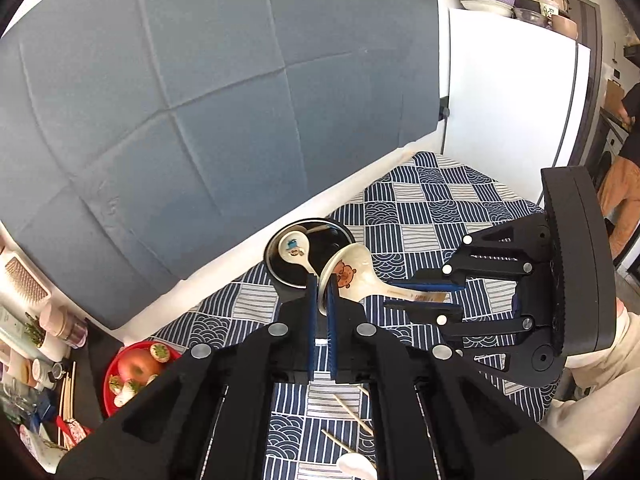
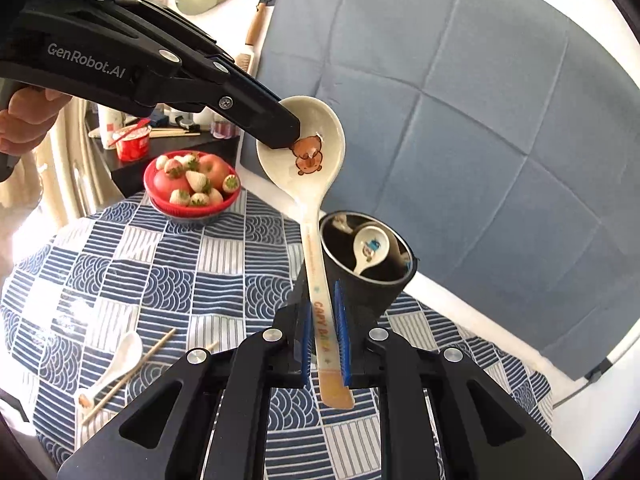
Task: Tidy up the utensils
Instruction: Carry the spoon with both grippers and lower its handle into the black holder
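three spoons total, bear spoon (image 2: 316,184) pinched by both grippers, left gripper (image 1: 321,304) on bowl, right gripper (image 2: 324,344) on handle, tilted down over holder (image 2: 366,264)

"GenRobot.AI" stands on the left claw (image 2: 294,136); "CAPY BARA" runs along the spoon handle (image 2: 320,320).

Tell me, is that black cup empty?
No. The black cup already holds a small white spoon, bowl up; the capybara spoon is outside, held by both claws.

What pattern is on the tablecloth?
Tablecloth: navy and white patchwork of stripes and wave arcs. Clearest in the right wrist view.
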Action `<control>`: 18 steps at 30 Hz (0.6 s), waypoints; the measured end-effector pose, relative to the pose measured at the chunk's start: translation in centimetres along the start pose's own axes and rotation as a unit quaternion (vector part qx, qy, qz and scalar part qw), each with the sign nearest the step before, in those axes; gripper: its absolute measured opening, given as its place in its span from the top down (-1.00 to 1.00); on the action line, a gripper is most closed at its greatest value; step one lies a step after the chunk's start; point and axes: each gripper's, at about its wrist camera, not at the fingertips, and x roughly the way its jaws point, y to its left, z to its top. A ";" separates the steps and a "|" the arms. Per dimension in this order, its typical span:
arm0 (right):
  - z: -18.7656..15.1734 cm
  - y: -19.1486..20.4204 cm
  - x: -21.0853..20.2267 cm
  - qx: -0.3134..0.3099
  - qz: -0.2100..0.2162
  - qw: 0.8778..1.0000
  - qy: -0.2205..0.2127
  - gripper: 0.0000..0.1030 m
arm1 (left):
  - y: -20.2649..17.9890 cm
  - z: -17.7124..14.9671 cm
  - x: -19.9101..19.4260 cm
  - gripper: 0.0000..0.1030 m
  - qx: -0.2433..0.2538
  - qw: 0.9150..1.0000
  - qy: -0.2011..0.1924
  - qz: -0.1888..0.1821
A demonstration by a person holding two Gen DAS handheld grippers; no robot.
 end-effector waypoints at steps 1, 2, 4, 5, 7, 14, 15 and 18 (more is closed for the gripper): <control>0.4 -0.1 0.2 -0.002 0.002 1.000 -0.004 0.80 | 0.2 0.2 -0.3 0.91 -0.002 1.000 -0.003 0.004; 0.8 -0.3 0.3 -0.003 0.005 1.000 -0.009 0.80 | 0.5 0.3 -0.5 0.91 -0.004 1.000 -0.003 0.007; 1.6 -0.6 0.6 -0.005 0.011 1.000 -0.018 0.80 | 1.1 0.7 -0.9 0.91 -0.007 1.000 -0.004 0.016; 2.0 -0.8 0.8 -0.006 0.012 1.000 -0.023 0.79 | 1.3 0.9 -1.0 0.91 -0.009 1.000 -0.005 0.020; 2.7 -1.2 1.2 -0.008 0.016 0.999 -0.032 0.79 | 1.8 1.5 -1.2 0.91 -0.011 1.000 -0.006 0.029; 4.0 -3.5 3.3 0.007 0.026 0.999 -0.045 0.79 | 2.9 3.6 -0.3 0.91 -0.002 0.999 0.005 0.044; 4.1 -3.9 3.6 0.011 0.029 0.998 -0.049 0.79 | 3.1 3.9 0.0 0.91 -0.001 0.999 0.006 0.045; 4.3 -5.0 5.0 0.024 0.041 0.997 -0.060 0.79 | 3.9 4.8 1.0 0.91 0.002 0.999 0.012 0.045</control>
